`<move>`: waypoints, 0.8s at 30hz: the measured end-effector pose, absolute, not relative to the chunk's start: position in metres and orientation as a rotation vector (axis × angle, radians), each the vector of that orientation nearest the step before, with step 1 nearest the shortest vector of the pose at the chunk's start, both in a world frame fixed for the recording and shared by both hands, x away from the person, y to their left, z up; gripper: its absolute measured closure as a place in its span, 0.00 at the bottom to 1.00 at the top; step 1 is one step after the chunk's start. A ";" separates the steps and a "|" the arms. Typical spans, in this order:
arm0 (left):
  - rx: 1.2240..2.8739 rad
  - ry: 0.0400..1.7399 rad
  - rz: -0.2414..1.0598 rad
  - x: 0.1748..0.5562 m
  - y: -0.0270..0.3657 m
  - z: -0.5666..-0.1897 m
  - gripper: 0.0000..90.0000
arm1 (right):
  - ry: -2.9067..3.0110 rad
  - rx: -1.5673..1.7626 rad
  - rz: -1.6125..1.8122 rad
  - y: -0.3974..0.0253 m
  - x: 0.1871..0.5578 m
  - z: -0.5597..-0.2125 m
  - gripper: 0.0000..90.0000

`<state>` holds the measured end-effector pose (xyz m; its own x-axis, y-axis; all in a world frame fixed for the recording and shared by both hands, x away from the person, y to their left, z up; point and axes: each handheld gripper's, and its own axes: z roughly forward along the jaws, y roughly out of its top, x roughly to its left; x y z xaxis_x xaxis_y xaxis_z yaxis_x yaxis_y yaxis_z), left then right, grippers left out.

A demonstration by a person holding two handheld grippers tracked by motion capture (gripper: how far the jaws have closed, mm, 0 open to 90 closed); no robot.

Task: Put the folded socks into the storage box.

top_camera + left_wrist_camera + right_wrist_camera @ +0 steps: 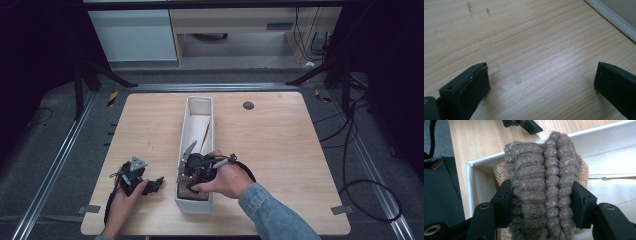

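Observation:
A long white box [182,135] lies lengthwise in the middle of the wooden table. My right gripper [186,181] hangs over its near end, shut on a folded brown ribbed knit [541,177]. The knit stands upright between the jaws, above the box's near corner [474,170]. Under it lies an orange-tan knit [500,171]. Brown knit [192,192] also shows at the box's near end. A cream sheet [197,127] covers the box floor farther back. My left gripper [152,185] rests low on the table left of the box, open, with bare wood between its jaws [541,77].
The box's white wall [614,17] runs close by at the left gripper's upper right. A dark round grommet [248,105] sits at the table's far side. Black frame legs and cables [370,195] stand on the floor around the table.

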<state>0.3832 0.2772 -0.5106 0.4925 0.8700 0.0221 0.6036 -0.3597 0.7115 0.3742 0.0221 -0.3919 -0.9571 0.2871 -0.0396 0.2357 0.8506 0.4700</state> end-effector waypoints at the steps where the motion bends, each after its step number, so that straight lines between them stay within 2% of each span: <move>1: 2.092 1.207 0.532 0.383 0.277 -0.511 0.00 | 2.918 0.415 0.721 0.022 0.374 -0.392 0.48; 13: 2.092 1.207 0.531 0.383 0.277 -0.511 0.00 | 2.906 0.408 0.730 0.021 0.373 -0.391 0.47; 20: 2.091 1.207 0.532 0.383 0.277 -0.511 0.00 | 2.882 0.417 0.785 0.018 0.372 -0.387 0.37; 24: 2.092 1.207 0.532 0.383 0.277 -0.511 0.00 | 2.865 0.419 0.817 0.015 0.370 -0.382 0.27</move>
<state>0.3831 0.2772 -0.5106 0.4922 0.8702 0.0221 0.6034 -0.3594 0.7118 0.3702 0.0151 -0.3824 -0.9525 0.3002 -0.0507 0.2283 0.8145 0.5334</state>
